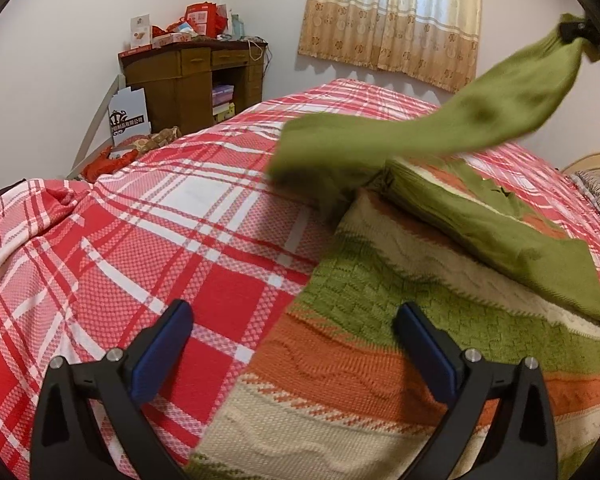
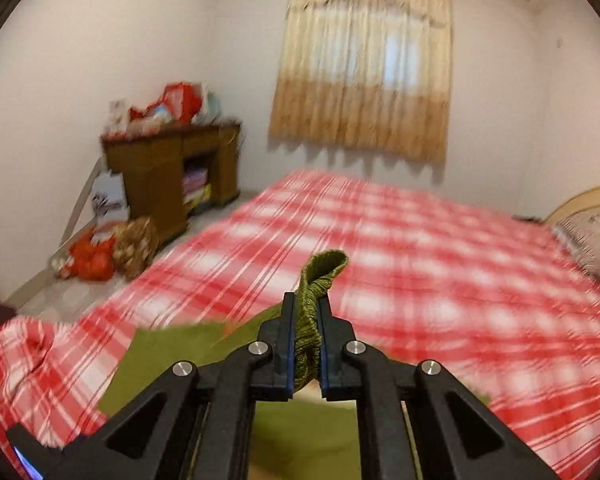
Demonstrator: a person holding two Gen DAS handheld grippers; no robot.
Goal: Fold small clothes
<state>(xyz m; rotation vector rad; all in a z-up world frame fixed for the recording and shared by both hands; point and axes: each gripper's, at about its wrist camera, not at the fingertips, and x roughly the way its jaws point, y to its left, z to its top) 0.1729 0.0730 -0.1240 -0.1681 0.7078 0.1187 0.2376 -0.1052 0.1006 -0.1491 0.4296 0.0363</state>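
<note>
Over on the left, a brown wooden desk (image 1: 192, 76) piled with red packets sits in the corner, and the bed's red plaid cover (image 1: 140, 216) spreads wide across the middle. The left gripper (image 1: 292, 344) hovers low over the near edge, its blue-padded jaws spread wide apart with nothing between them, one finger over the plaid, the other over the striped knit sweater (image 1: 380, 340). That sweater, banded in green, orange and cream, lies flat on the bed just right of centre, one green sleeve (image 1: 512, 232) folded across its chest. The other green sleeve (image 1: 480, 116) is lifted off the bed and stretched up toward the upper right, blurred, and there's the right gripper (image 1: 576, 32) pinching its cuff near the beige curtain (image 1: 392, 16). The right wrist view confirms it: the right gripper (image 2: 305, 304) is clamped tight on the ribbed green cuff (image 2: 324, 268), which pokes out past the fingertips.
</note>
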